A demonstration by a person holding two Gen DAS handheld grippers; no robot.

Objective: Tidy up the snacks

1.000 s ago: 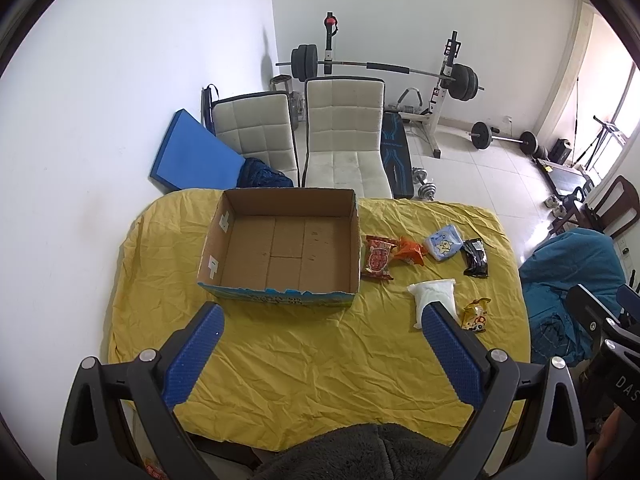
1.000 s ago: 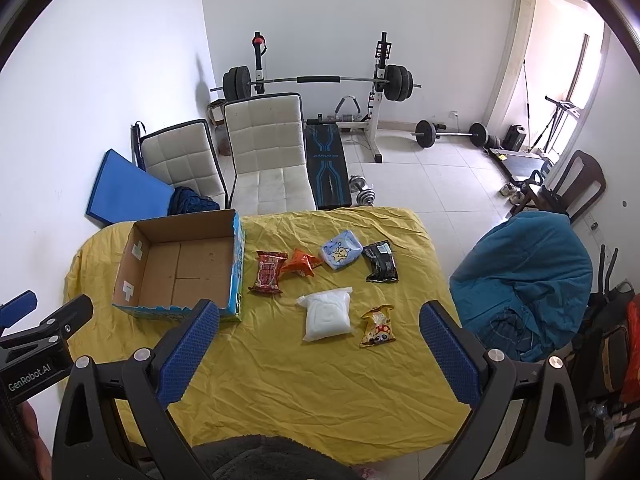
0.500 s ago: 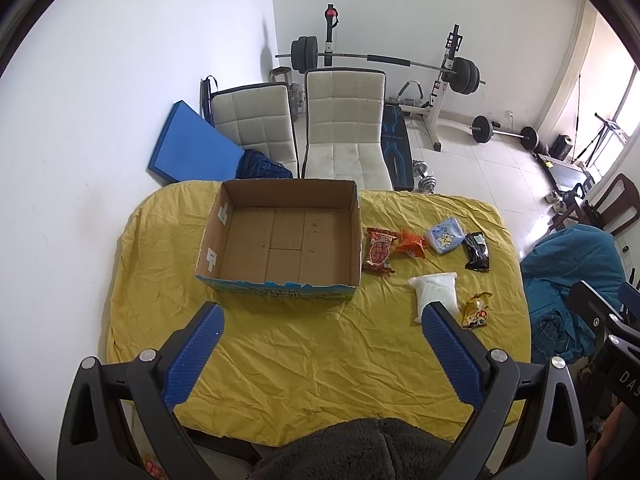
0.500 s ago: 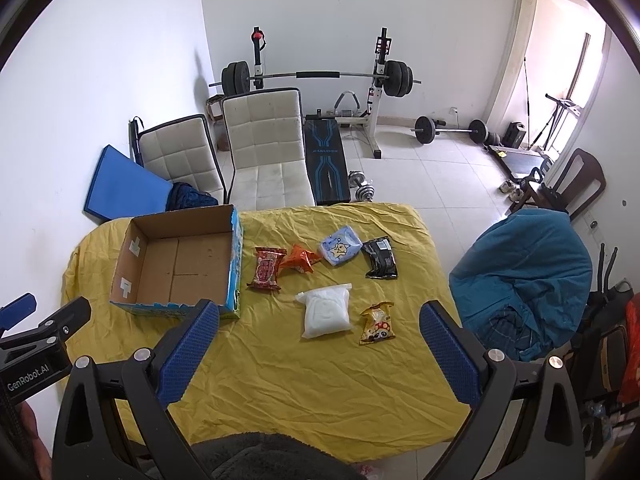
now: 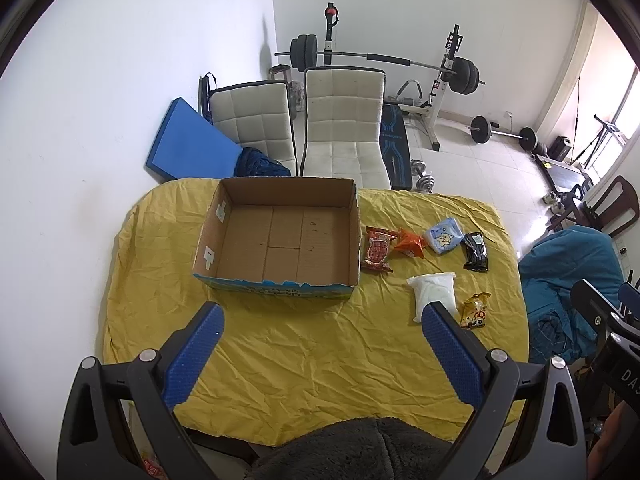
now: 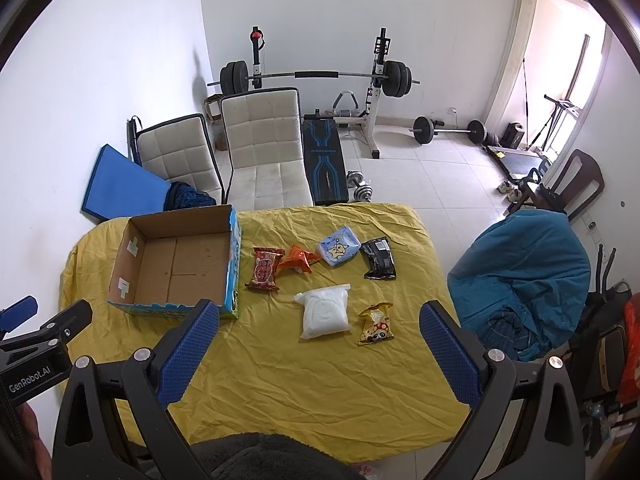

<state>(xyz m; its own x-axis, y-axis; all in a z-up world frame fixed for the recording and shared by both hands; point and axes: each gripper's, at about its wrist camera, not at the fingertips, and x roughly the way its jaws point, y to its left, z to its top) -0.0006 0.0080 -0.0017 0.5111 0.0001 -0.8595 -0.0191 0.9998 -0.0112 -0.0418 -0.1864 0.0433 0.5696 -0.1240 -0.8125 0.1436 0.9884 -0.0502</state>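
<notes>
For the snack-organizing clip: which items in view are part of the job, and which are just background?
Part of the job: cardboard box, red packet, orange packet, light blue packet, black packet, white bag, yellow packet; left gripper and right gripper, both open.

Just background: two white chairs, weight bench, barbell rack, blue mat, teal beanbag.

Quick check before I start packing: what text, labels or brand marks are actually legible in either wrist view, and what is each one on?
"GenRobot.AI": on the body of the left claw, seen in the right wrist view.
"DA": cut off at the frame edge, on the right claw, seen in the left wrist view.
Red snack packet: print too small to read.
Yellow mushroom packet, light blue packet, black packet: unreadable.
Weight bench lettering: blurred.
</notes>
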